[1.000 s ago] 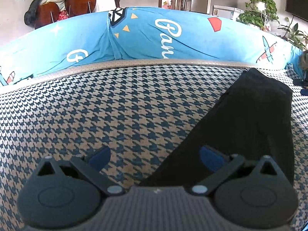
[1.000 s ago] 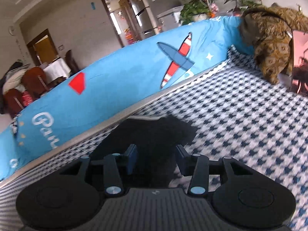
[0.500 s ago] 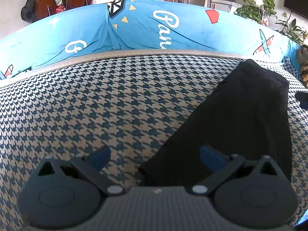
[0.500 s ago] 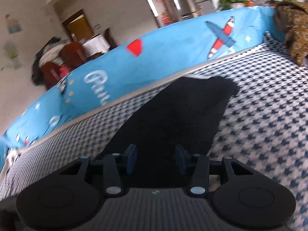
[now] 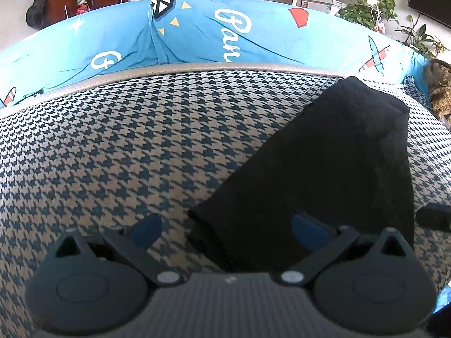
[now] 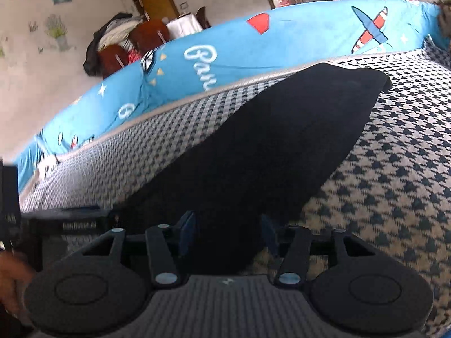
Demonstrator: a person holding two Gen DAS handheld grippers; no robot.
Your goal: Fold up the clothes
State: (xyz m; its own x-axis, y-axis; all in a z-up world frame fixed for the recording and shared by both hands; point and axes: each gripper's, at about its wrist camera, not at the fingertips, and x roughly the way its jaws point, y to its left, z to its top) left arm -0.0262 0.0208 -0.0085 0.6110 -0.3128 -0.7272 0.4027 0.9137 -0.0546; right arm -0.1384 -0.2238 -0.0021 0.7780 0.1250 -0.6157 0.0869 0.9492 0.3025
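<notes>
Black garment [image 5: 332, 169] lies as a long folded strip on the houndstooth cover [image 5: 126, 146], its near end right under both tools and its far end close to the grey piping below the blue printed cushion [image 5: 197, 33]. Nearest of all, the left gripper [image 5: 225, 225] is spread wide and empty, straddling the garment's near left corner, one pad over bare cover and the other over dark cloth. The right gripper [image 6: 227, 233] has just been opening; its jaws stand partly apart over the near right end, with cloth showing in the gap, though I cannot tell whether the pads touch it. The step in hand looks like taking the near end to fold it over toward the far end. To do it well, both sets of jaws should go down at matching corners, catch every layer of the edge, then lift together so the hem stays straight. Farther along, the strip narrows and bulges a little at its far right corner, so the near end is best laid square on that line. A person's hand [image 6: 11, 281] shows at the right wrist view's left edge.
</notes>
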